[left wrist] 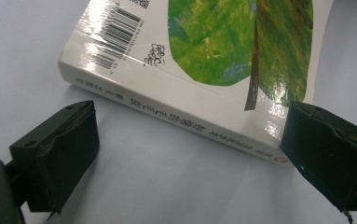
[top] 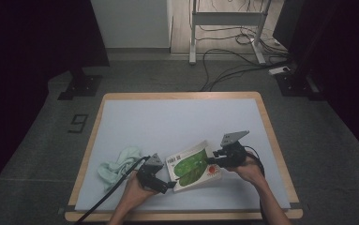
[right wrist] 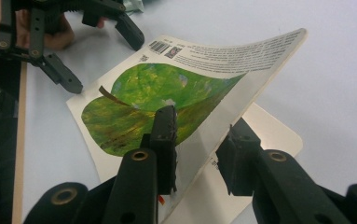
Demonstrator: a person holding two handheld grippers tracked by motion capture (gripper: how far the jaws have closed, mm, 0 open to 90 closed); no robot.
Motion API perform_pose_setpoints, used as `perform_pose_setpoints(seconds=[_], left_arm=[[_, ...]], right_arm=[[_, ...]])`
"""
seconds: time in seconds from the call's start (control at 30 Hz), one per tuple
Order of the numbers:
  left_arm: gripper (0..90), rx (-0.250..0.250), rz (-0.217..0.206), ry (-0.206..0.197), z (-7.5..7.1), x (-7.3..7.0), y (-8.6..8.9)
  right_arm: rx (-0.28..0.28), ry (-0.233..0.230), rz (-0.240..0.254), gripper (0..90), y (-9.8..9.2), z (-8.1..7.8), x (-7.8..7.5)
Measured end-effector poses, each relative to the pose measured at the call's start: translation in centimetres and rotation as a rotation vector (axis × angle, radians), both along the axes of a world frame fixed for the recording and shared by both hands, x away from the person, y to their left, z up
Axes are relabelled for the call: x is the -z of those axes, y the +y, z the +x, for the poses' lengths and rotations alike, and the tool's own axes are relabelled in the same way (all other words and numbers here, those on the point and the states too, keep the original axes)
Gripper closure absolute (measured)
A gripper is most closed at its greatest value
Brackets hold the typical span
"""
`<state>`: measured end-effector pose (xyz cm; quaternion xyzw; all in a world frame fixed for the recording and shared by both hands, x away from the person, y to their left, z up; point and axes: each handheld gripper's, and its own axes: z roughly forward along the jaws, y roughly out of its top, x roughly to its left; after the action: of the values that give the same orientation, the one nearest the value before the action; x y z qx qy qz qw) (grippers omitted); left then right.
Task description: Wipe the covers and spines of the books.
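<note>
My right claw (right wrist: 195,154) pinches the cover (right wrist: 199,93) of the book (top: 193,165): in the right gripper view one pad lies on the green leaf picture and the other sits behind the lifted sheet, close against it, so the cover is held and curls up off the pages (right wrist: 264,135) below. That rear pad's face is hidden by the cover, and the cover's near edge drops out of the bottom of the frame between the two arms.

In the high view the book lies low and centre on the white surface (top: 177,117), between my two hands, with my right claw (top: 211,160) at its right edge. My left claw (top: 170,185) sits at the book's lower left corner. In the left gripper view that claw (left wrist: 188,144) stands wide: the book's spine (left wrist: 176,114) runs slantwise between the two pads, the right pad overlaps the spine's end near the red mark, and I cannot tell whether it touches. The left pad is clear of the book. The book's top is cut off by the frame's upper edge, and the spine lettering is too small to read.

A pale green cloth (top: 118,164) lies crumpled in the lower left of the high view, partly behind my left hand (top: 135,192) and its cable.
</note>
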<state>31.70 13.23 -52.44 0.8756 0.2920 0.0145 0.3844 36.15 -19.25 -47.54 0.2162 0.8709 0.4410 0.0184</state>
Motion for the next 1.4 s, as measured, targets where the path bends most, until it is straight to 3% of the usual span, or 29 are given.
perform_pose_setpoints(seconds=[0.23,0.77,1.07,1.27,1.4], left_arm=[[2.9,0.009,-0.01,0.011,0.3,0.0,-0.4],[1.7,0.014,-0.019,0.021,0.5,0.1,-1.1],[5.9,0.022,-0.031,0.02,0.4,0.0,-1.3],[9.1,0.017,-0.022,0.0,0.1,-0.3,-1.2],[12.4,0.014,-0.013,-0.028,-0.3,-0.6,-1.1]], right_arm=[[-0.016,-0.015,0.014,69.8,-0.3,-0.4,-0.2],[-0.032,-0.005,0.041,71.0,-0.9,-0.7,-0.2],[0.071,0.059,0.045,70.9,-1.0,-1.4,0.1],[0.149,0.108,0.053,68.4,-1.0,-1.5,0.6],[0.191,0.117,0.048,64.6,-1.0,-1.6,1.0]])
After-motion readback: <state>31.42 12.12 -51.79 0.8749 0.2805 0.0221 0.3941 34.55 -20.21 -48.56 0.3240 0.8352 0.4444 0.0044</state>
